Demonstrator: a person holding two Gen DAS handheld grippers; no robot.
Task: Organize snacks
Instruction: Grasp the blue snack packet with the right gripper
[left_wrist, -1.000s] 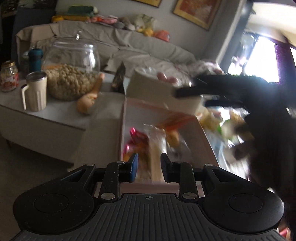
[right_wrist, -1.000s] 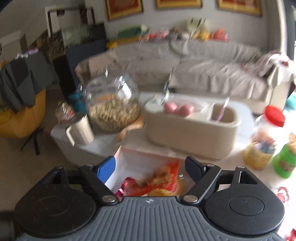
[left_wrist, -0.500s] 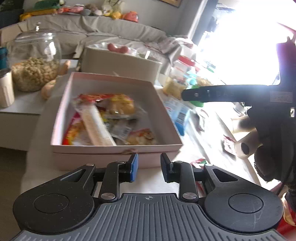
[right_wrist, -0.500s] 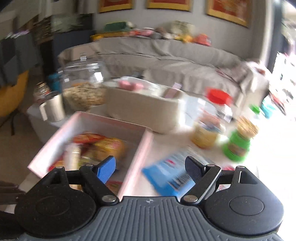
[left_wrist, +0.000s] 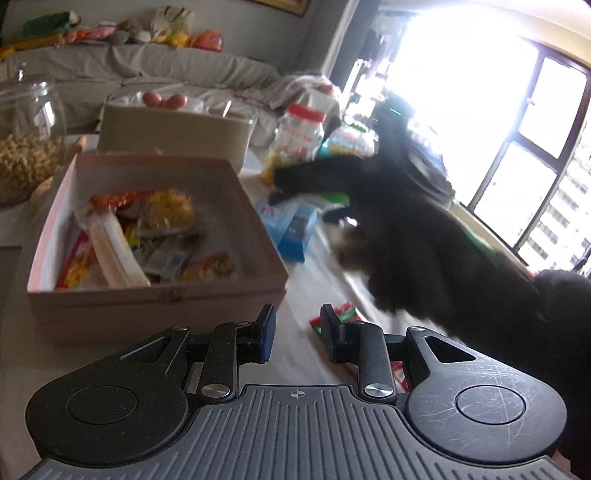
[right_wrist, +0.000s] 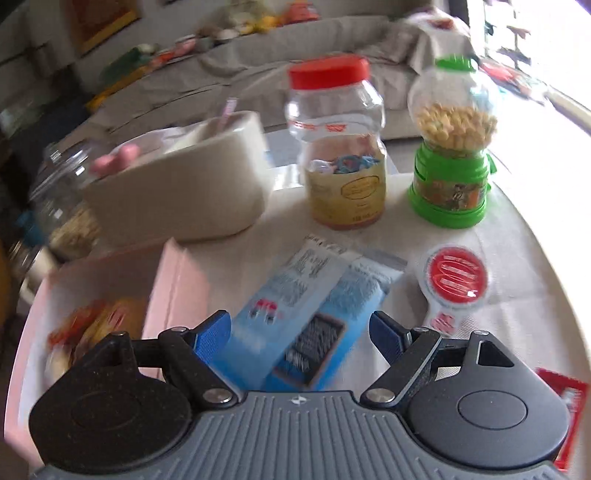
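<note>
Snack to hand is the flat blue foil packet, lying on the white-clothed tabletop just right of the pink open cardboard box. The right tongs hang over it, spread wide and empty. Closing askew could skid it against the box wall, or nudge the round red-lidded cup near right. The left tongs, narrowly parted and empty, have open room.
</note>
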